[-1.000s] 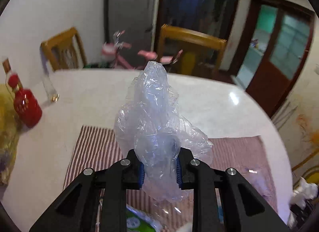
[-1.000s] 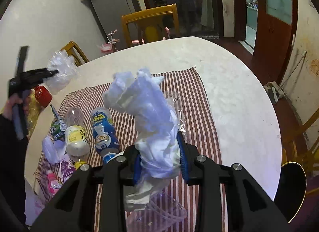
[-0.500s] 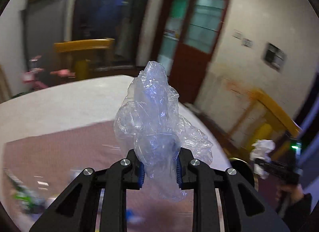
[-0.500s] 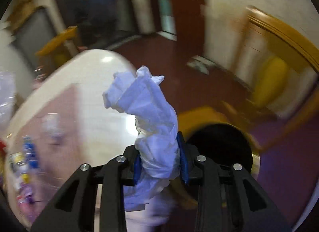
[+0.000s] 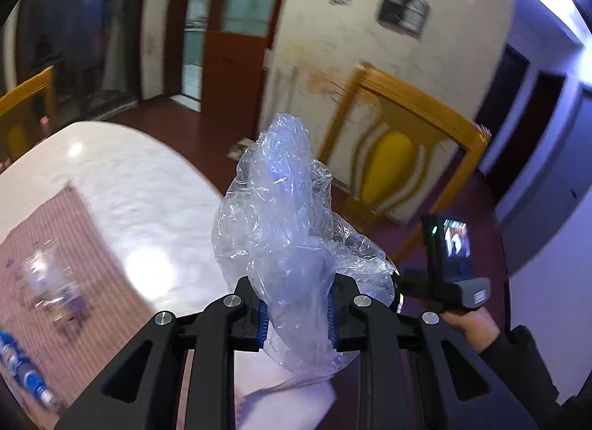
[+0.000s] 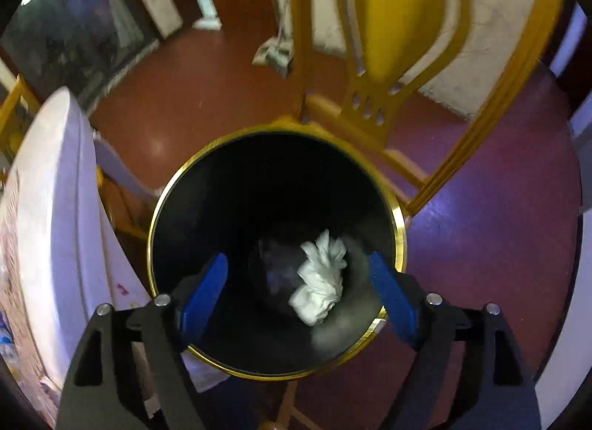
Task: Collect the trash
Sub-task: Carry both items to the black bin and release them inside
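Now my right gripper (image 6: 298, 291) points down over the black bin (image 6: 399, 230) with the gold rim. Its blue pads are spreading wide and nothing is between them. The white tissue (image 6: 320, 287) is loose inside the bin, low down against the dark. A yellow chair (image 6: 403, 12) stands just behind the bin, and the edge of the white table (image 6: 51, 208) is at the left.

My left gripper (image 5: 296, 313) squeezes a crumpled clear plastic bag (image 5: 286, 230), which sticks up from the pads. Past it I see the table (image 5: 122, 186) with a striped cloth (image 5: 44, 245), and at the right my other hand (image 5: 471, 324).
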{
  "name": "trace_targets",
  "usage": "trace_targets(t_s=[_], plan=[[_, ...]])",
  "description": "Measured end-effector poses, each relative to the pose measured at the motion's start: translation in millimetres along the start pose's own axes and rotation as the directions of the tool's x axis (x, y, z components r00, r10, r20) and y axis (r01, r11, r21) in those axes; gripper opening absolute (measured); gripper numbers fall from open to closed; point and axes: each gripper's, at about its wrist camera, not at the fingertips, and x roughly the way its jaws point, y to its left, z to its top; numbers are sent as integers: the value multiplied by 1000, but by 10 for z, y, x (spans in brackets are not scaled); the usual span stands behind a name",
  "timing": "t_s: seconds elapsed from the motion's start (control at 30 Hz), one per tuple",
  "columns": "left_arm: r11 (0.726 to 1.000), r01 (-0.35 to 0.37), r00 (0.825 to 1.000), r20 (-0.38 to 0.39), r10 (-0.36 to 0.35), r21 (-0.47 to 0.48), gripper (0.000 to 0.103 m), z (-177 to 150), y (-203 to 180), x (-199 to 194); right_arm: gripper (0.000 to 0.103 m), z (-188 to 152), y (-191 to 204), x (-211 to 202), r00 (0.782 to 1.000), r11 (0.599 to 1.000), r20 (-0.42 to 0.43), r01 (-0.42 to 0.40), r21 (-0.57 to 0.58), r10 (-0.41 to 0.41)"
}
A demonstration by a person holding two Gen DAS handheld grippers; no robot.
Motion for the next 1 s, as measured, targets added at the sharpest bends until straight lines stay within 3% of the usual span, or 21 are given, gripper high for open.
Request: trace_targets(t_s=[0.13, 0.3, 0.37, 0.43, 0.47, 0.6, 0.9, 1.0], plan=[[995, 35, 997, -71, -28, 93, 23, 60, -400, 455, 79, 8, -333, -354, 994, 992, 90, 43, 119, -54], [987, 14, 989, -151, 11, 161, 25, -17, -769, 1230, 79, 3, -794, -634, 984, 972, 154, 54, 229, -91], [985, 8, 983, -180, 23, 170, 33, -98, -856, 1517, 80, -34, -915, -728, 980, 968, 169, 57, 245, -100], [984, 12, 978, -209, 25, 176, 64, -212, -933, 1727, 80, -64, -1005, -808, 978, 965, 178, 61, 254, -109], [984, 10, 978, -207, 28, 180, 68, -242, -955, 1752, 80, -52, -1015, -822, 977, 964, 180, 63, 257, -112], [979, -41, 989, -133, 68, 199, 83, -249, -1036, 1586, 80, -48, -1062, -887, 973, 962, 200, 59, 266, -115], [993, -42, 998, -31, 46, 115, 94, -70, -714, 924, 80, 29, -737, -940, 971, 980, 225, 33, 199, -78], [993, -73, 997, 7, 73, 93, 95, -28, -507, 624, 80, 33, -562, -1016, 967, 986, 250, 12, 165, -53]])
